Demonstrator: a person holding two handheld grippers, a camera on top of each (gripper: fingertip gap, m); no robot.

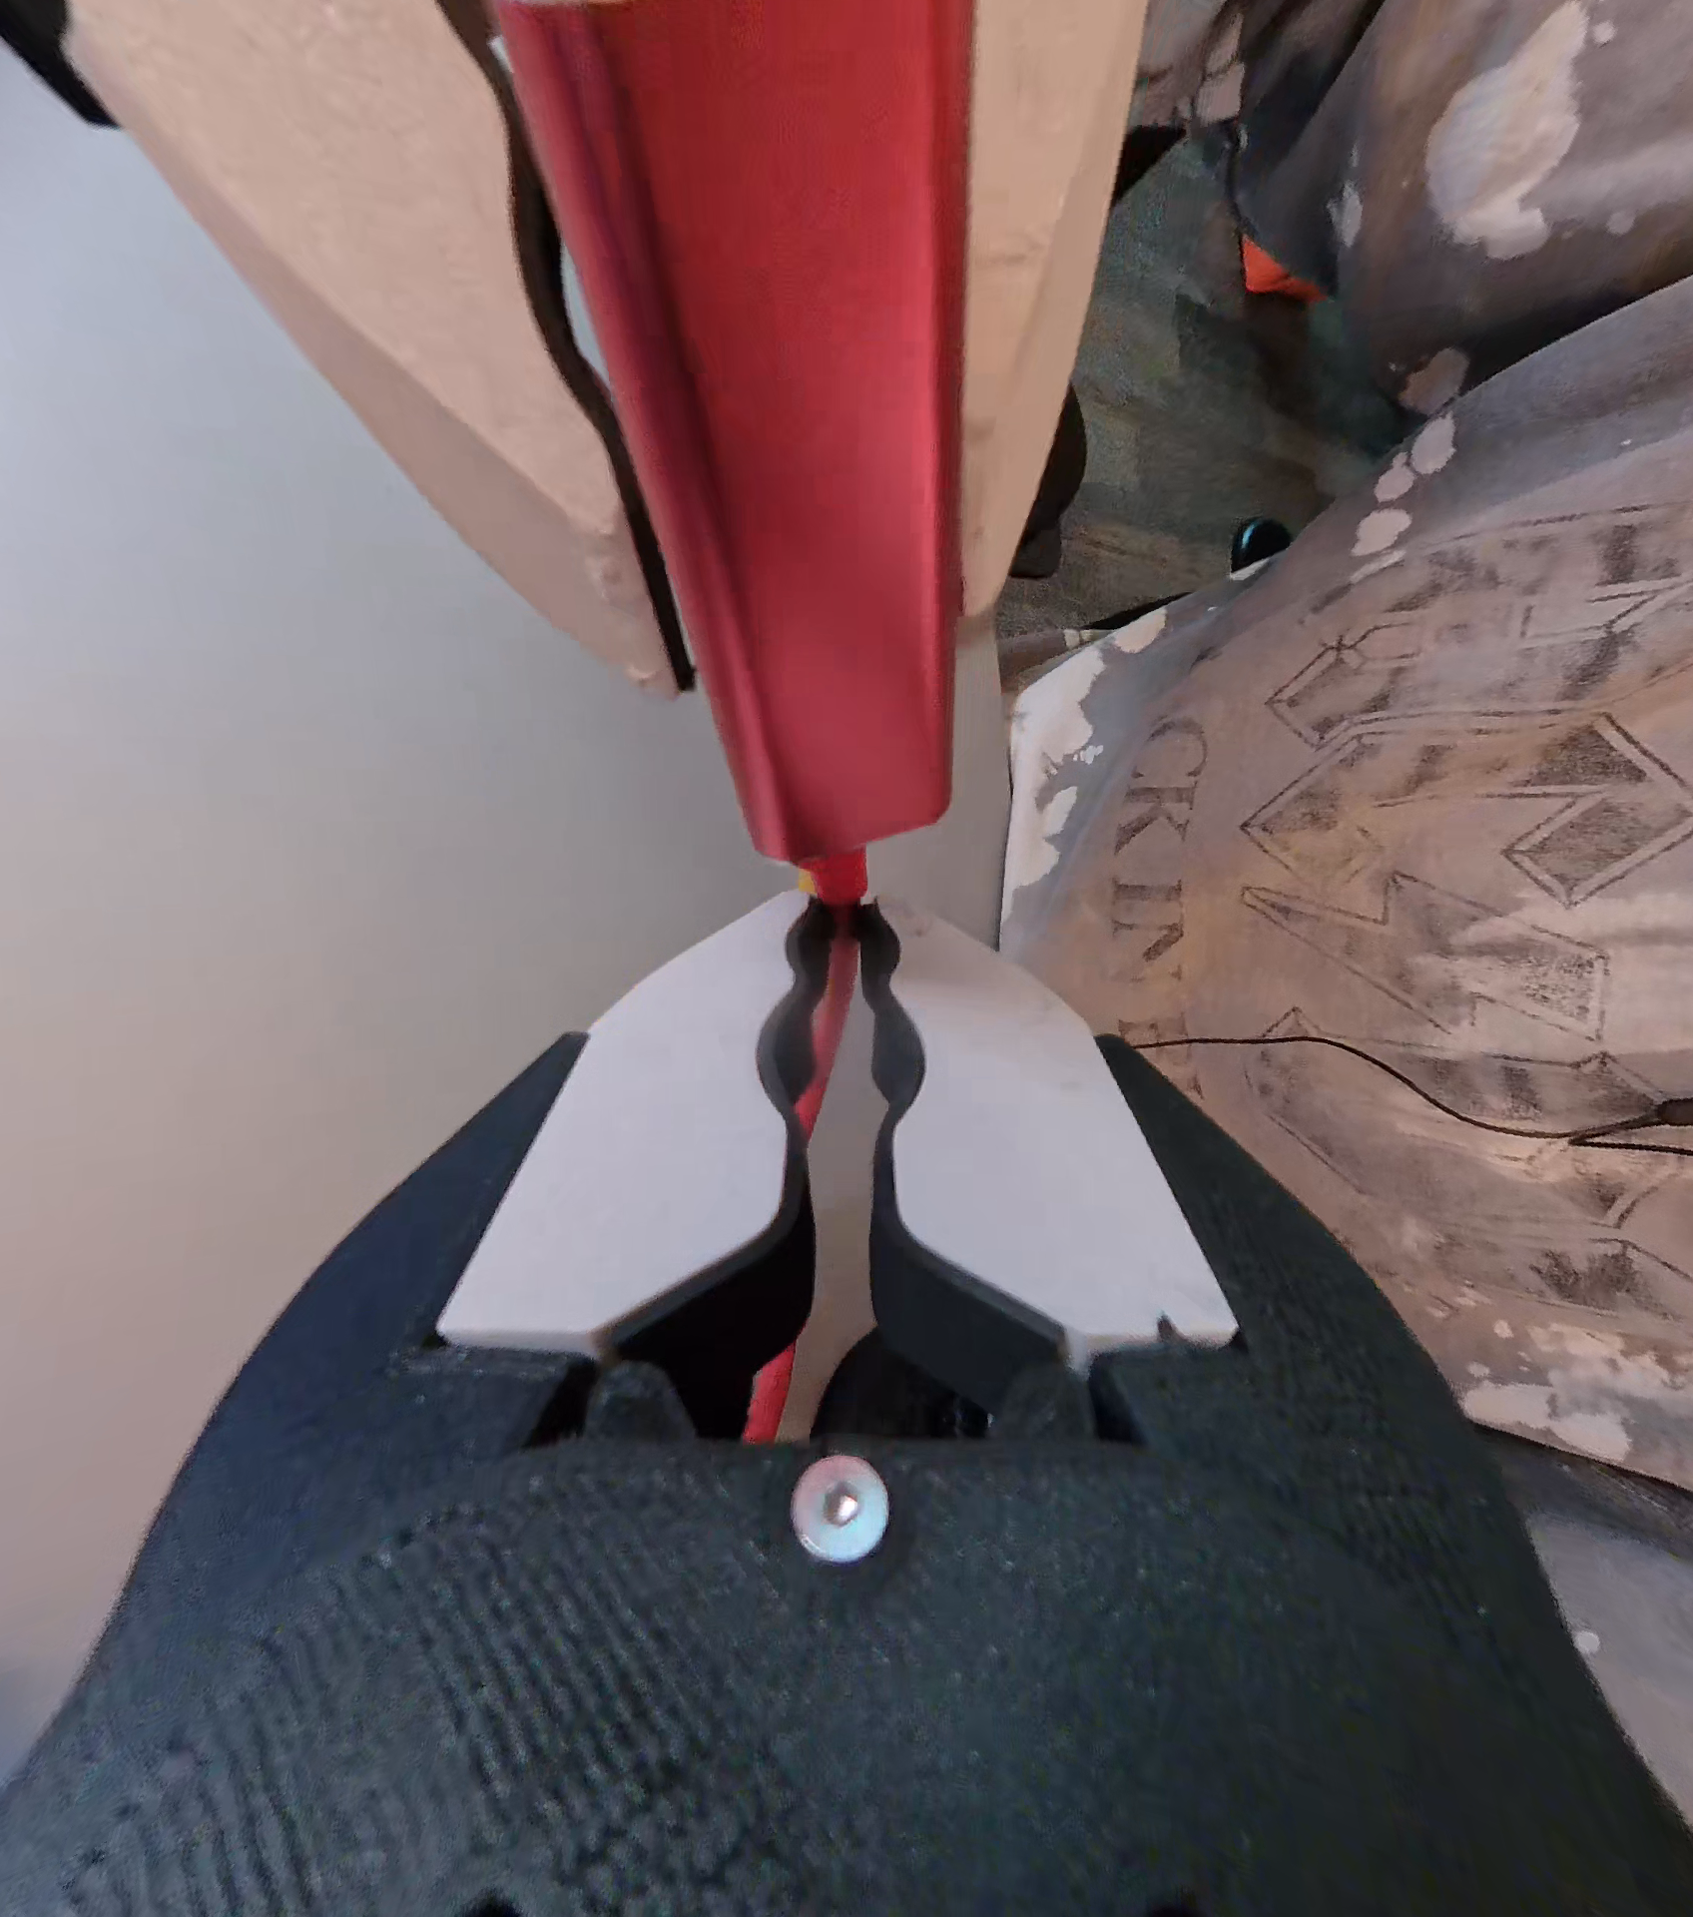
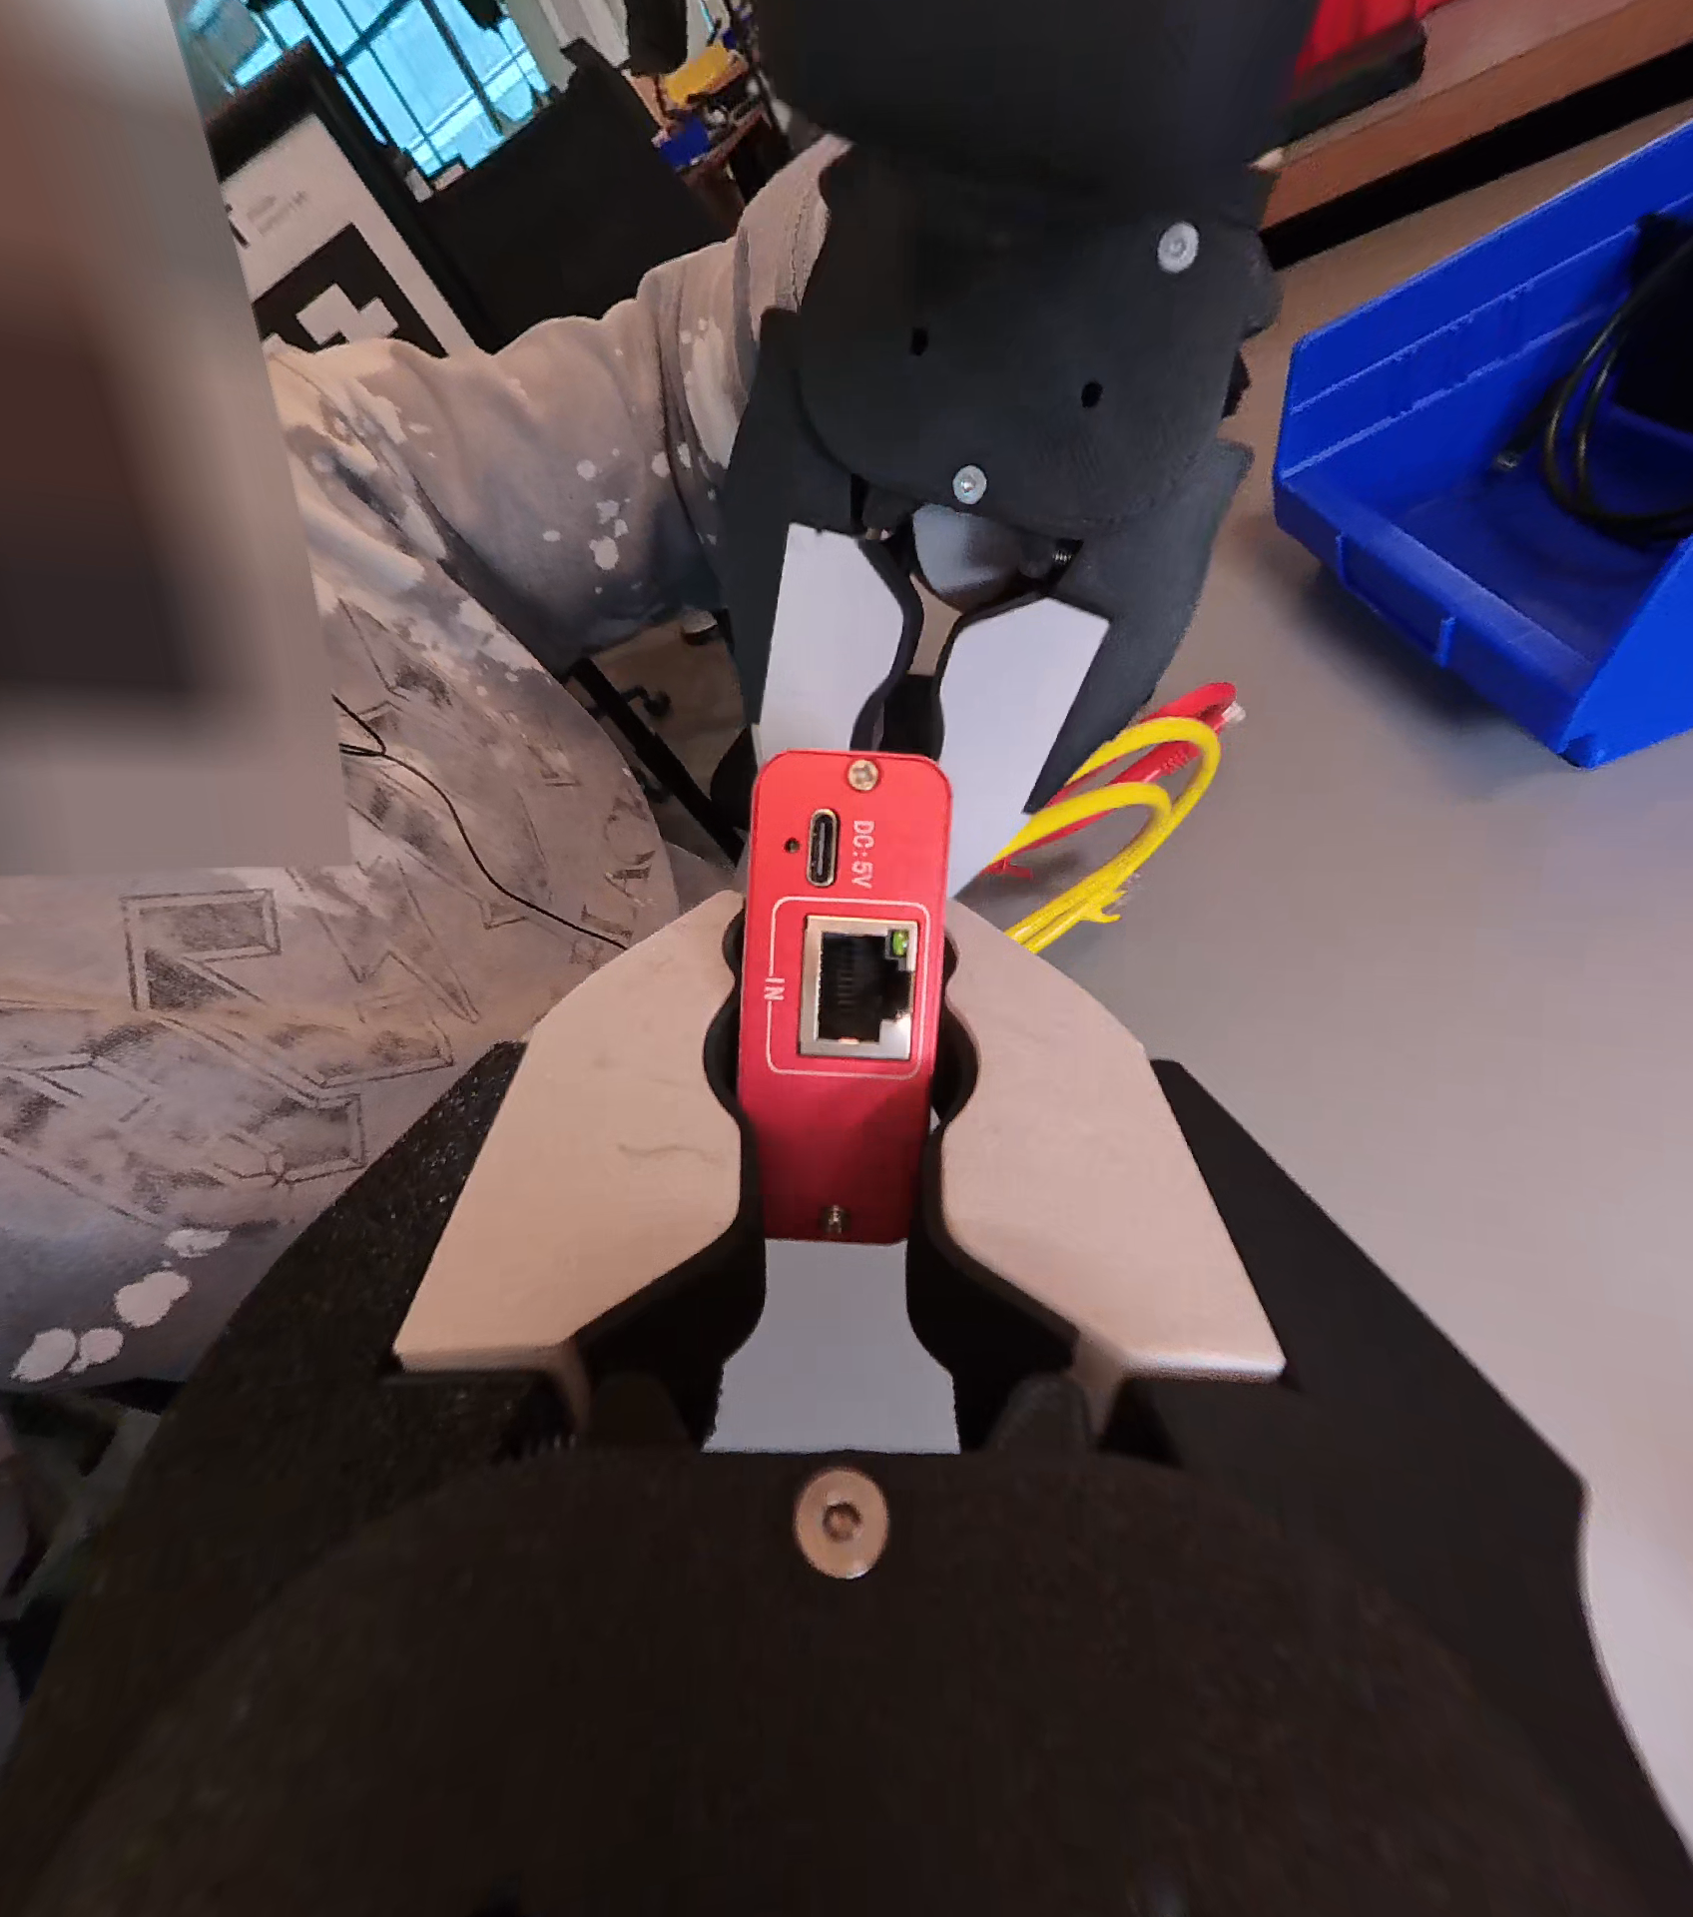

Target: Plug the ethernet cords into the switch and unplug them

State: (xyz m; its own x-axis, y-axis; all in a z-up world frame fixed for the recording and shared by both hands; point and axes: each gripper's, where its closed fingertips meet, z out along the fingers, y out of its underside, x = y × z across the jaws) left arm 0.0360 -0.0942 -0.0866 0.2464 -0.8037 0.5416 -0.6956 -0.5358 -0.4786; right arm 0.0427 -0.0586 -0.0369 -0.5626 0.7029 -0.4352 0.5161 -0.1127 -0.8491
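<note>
Two grippers meet mid-air over table (image 2: 1444, 1141): our right gripper (image 2: 842, 923) clamps switch (image 2: 837, 1089), near port empty; left gripper (image 1: 834, 918) pinches red cord (image 1: 827, 1011) at switch's far end. Plug seated or not: we cannot tell. Next, likely straight push or pull. Spare cords (image 2: 1148, 799) lie near bin (image 2: 1444, 581).

I see pale grey counter (image 2: 1444, 1089), smooth, matte. Blue plastic bin (image 2: 1506, 539) sits on it at far right, black cable (image 2: 1599, 415) coiled inside. Yellow cords (image 2: 1148, 804) and red cord (image 2: 1185, 711) lie looped together on counter, near bin, apart from it. In my left wrist view, only bare counter at left.
</note>
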